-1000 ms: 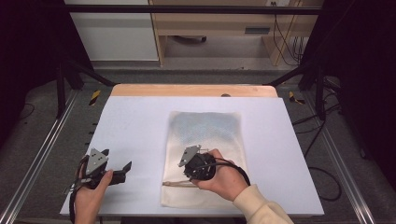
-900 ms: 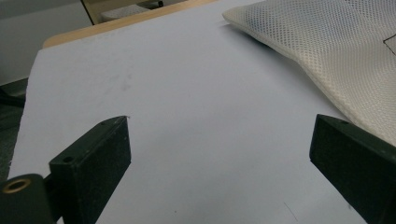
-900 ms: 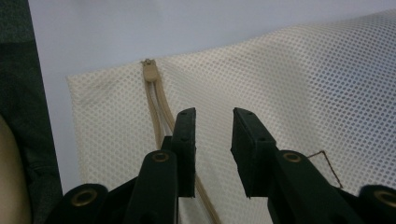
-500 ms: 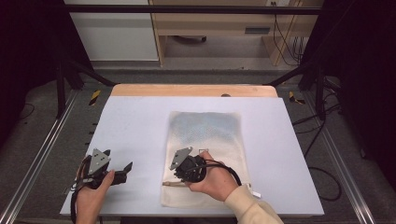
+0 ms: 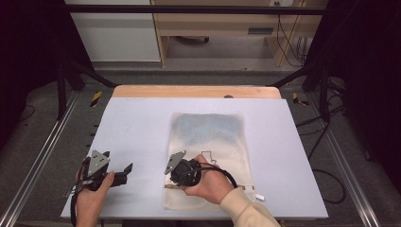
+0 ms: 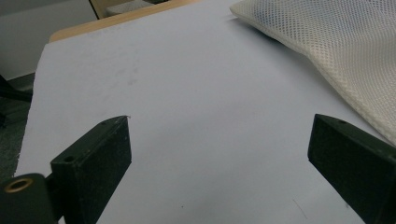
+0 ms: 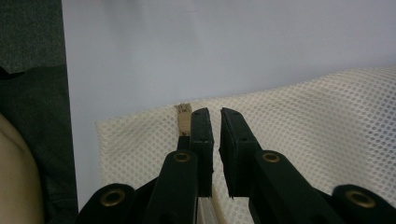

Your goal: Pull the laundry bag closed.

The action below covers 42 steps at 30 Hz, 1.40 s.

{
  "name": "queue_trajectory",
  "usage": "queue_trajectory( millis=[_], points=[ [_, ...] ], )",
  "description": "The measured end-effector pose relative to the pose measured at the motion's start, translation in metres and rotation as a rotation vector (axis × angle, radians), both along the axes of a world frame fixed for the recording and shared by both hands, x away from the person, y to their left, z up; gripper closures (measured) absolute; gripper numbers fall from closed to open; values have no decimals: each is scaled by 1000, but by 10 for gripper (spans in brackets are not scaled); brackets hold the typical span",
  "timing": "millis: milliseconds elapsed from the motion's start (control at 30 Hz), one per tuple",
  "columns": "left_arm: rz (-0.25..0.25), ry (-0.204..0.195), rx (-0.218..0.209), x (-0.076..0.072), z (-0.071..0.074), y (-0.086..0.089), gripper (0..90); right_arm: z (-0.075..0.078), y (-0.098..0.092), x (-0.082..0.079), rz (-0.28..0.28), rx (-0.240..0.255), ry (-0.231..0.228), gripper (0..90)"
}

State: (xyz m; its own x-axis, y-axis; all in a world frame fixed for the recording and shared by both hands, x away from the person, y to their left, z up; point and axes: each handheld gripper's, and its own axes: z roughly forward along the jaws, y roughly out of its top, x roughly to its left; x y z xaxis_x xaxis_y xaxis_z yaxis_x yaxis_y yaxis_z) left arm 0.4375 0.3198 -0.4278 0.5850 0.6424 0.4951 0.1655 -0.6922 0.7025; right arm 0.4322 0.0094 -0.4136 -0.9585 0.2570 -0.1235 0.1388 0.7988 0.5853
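Right gripper (image 7: 214, 122): jaws closed over the near edge of mesh bag (image 5: 215, 142). Left gripper (image 6: 219, 154): held open above table (image 5: 142, 123).

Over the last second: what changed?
The right gripper slid leftward along the near end of the mesh bag, toward its near-left corner, and its jaws have just been closing; they now stand nearly together over the bag's zipper end, though a grip can't be confirmed. The left gripper stayed put, jaws open over the table. The bag hasn't shifted.
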Motion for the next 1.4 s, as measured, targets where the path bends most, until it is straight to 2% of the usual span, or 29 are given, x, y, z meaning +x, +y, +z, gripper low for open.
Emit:
queue_trajectory(
  millis=[167, 700, 867, 1067, 1200, 1400],
  points=[
    [18, 6, -23, -1, -1, -1, 60, -6, 8, -3, 16, -9, 12, 832],
    [2, 4, -21, 0, -1, -2, 61, -20, 19, -4, 23, -29, 39, 780],
    [5, 5, -31, -1, -2, -2, 59, -26, 21, -2, 28, -48, 64, 749],
    [-3, 13, -48, -4, -1, -6, 58, -31, 24, 2, 23, -50, 84, 752],
    [-19, 21, -58, -7, 0, -10, 56, -33, 26, 3, 20, -72, 94, 754],
    [-52, 41, -73, -12, 2, -17, 50, -35, 26, 8, 17, -81, 126, 816]
  ],
)
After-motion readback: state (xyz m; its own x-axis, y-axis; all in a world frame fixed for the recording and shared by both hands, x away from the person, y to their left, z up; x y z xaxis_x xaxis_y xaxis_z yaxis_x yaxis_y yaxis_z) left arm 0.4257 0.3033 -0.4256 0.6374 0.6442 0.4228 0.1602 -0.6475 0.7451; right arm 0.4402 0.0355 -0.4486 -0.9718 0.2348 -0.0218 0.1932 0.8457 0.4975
